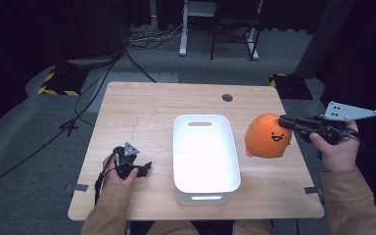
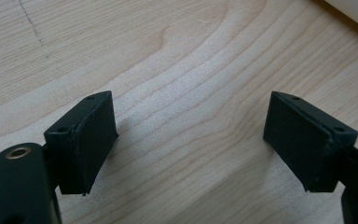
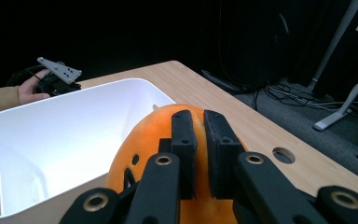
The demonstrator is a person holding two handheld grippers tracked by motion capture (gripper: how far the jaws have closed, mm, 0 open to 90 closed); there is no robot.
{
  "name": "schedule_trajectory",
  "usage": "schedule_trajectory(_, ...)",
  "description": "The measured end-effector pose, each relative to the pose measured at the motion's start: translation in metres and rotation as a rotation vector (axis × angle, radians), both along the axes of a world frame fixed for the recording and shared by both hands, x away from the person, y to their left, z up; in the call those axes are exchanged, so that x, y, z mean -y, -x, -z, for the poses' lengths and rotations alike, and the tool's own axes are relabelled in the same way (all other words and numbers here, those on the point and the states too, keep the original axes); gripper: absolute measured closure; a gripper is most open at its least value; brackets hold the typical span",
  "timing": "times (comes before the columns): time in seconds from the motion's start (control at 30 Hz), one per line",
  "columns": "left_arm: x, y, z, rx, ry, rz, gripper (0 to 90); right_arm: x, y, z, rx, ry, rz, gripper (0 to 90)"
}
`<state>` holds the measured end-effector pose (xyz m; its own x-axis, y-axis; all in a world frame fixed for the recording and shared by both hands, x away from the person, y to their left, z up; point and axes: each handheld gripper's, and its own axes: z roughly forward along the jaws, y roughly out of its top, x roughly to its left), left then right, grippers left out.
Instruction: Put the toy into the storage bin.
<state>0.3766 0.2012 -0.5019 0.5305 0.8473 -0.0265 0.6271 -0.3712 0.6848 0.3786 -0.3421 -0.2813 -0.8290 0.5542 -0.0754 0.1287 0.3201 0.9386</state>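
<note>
1. Table (image 1: 142,105): light wood, w/ a round hole (image 1: 227,97) near the far edge at approx. 1 o'clock from centre.
2. Bin (image 1: 227,147): white, rectangular, at table centre, long axis running 12 to 6 o'clock. Handle slots in the far and near end walls. Inside looks bare.
3. Toy (image 1: 268,136): orange, rounded, soft-looking, w/ a small black smiley face on its side. Sits at 3 o'clock of the bin, just beside its right wall. Cannot tell if it rests on the table or hangs just above.
4. R gripper (image 1: 284,120): held in the person's R hand (image 1: 339,147) at the table's right edge, jaws pointing toward 9 o'clock. Grey plate on top.
5. R jaws: in the right gripper view the R gripper (image 3: 200,154) has its jaws nearly together, a narrow slit between the pads, pinching a fold at the toy's (image 3: 144,140) top. Grip on toy confirmed.
6. Same view: bin (image 3: 37,121) lies at 9 o'clock of the toy, w/ the L gripper (image 3: 58,77) beyond its far wall.
7. L gripper (image 1: 144,169): held in the L hand (image 1: 120,171) at 9 o'clock of the bin, well apart from it, low over the table near its front-left area.
8. L jaws: in the left gripper view the L gripper (image 2: 191,140) has jaws spread wide, w/ bare wood grain between the pads. Nothing held. A sliver of the bin (image 2: 354,14) sits at approx. 1 o'clock in that view.
9. Floor: grey carpet beyond the table, w/ black cables (image 1: 103,73) trailing at 10 to 11 o'clock.
</note>
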Motion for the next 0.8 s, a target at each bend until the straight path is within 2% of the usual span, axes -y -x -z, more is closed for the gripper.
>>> schedule_trajectory(0.23,0.0,0.0,0.0,0.0,0.0,0.0,17.6,-0.005,0.004,-0.01,0.012,-0.003,-0.012,83.7)
schedule_trajectory(0.5,0.0,0.0,0.0,0.003,-0.004,0.0,17.5,-0.021,0.007,-0.023,0.03,-0.012,-0.048,83.7)
schedule_trajectory(0.8,0.0,0.001,0.0,0.001,-0.002,-0.007,17.6,-0.042,0.009,-0.025,0.026,-0.017,-0.074,83.7)
